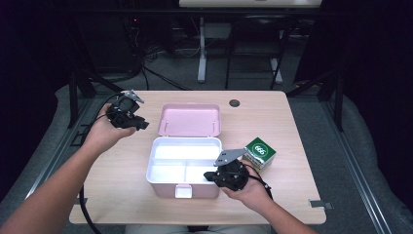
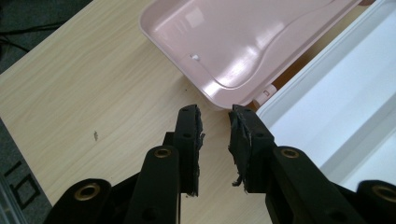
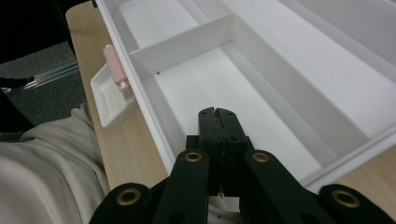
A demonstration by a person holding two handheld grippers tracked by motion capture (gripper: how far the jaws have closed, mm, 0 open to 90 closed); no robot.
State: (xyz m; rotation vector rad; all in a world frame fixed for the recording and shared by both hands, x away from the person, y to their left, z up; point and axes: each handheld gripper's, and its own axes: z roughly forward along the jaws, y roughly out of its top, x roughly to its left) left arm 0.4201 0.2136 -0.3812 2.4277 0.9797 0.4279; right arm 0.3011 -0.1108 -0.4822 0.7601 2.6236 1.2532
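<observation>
- Pink and white, an open box (image 1: 182,170) is seen at the centre of the high view; its white tray is split into compartments, and nothing is seen in them.
- Its pink lid (image 1: 190,119) is laid flat behind it, toward the top of the frame.
- Just right of the box, a green carton (image 1: 259,153) is set on the table (image 1: 122,170), which is of pale wood grain.
- Dark floor, cables and desk legs are seen beyond.
- At centre left, the left gripper (image 1: 132,122) is held with jaws slightly parted, gripping nothing, near the lid corner.
- At lower centre, the right gripper (image 1: 210,175) is held with jaws pressed together, empty, above the box's near right compartment.
</observation>
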